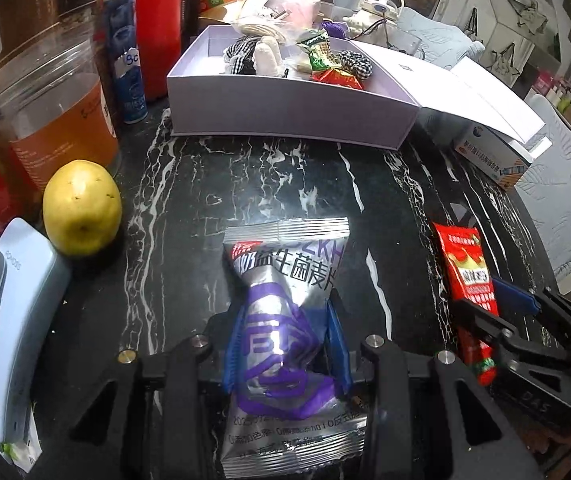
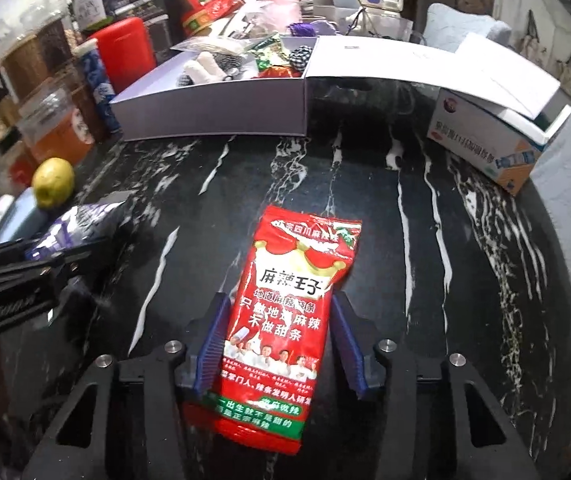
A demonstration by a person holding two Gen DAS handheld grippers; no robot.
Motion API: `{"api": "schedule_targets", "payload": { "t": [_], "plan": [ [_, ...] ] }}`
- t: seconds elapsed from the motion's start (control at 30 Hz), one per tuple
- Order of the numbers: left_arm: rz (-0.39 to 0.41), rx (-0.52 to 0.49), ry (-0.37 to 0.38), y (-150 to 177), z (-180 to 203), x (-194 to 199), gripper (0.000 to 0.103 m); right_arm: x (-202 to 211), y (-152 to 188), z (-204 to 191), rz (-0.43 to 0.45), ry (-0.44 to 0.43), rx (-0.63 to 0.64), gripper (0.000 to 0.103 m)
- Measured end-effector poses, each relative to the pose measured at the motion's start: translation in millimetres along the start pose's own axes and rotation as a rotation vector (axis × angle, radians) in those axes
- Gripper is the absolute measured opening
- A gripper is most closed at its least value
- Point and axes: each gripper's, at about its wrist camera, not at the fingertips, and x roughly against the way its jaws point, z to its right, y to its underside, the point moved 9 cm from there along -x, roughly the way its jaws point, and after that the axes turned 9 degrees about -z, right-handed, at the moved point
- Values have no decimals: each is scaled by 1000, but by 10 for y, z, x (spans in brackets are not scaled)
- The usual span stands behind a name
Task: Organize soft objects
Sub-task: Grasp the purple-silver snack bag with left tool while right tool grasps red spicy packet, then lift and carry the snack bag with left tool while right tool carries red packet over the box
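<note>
A silver and purple snack packet (image 1: 285,280) lies on the black marble table (image 1: 285,184), and my left gripper (image 1: 285,312) is shut on its pinched middle. To its right lies a red snack packet (image 2: 285,312), flat on the table between the blue pads of my right gripper (image 2: 280,298). Those pads stand close at either side, and the red packet (image 1: 465,272) does not look squeezed. Behind both stands an open white box (image 1: 285,96) holding soft toys and wrapped snacks (image 1: 325,56). The right wrist view shows the left gripper (image 2: 65,256) at the left edge.
A yellow-green fruit (image 1: 81,208) and a pale blue device (image 1: 17,300) sit at the left. Jars (image 1: 57,120) and a red canister (image 1: 161,32) line the back left. The box lid (image 2: 425,68) rests on a carton (image 2: 485,144) at the right.
</note>
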Motion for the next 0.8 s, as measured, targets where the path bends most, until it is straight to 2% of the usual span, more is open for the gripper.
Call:
{"api": "schedule_targets", "payload": {
  "t": [0.17, 0.33, 0.47, 0.53, 0.6, 0.7, 0.77, 0.8],
  "plan": [
    [0, 0, -8, -1, 5, 0, 36, 84, 172, 47, -20, -23, 14, 50],
    [-2, -2, -8, 6, 24, -2, 36, 148, 305, 68, -31, 1, 5, 53],
    [-4, 8, -12, 12, 29, -8, 36, 140, 284, 80, -6, 5, -45, 68],
    [-5, 11, -13, 15, 26, -8, 36, 109, 276, 81, -9, 42, -51, 79],
    [-6, 10, -16, 19, 28, -6, 36, 76, 282, 71, -13, 101, -23, 79],
    [-5, 13, -19, 25, 29, -4, 36, 80, 297, 73, -1, 108, -10, 79],
    [-5, 18, -18, 28, 23, -2, 36, 100, 309, 80, 9, 110, -10, 70],
    [-5, 19, -18, 31, 22, -1, 36, 122, 312, 80, 22, 107, -7, 59]
  ]
}}
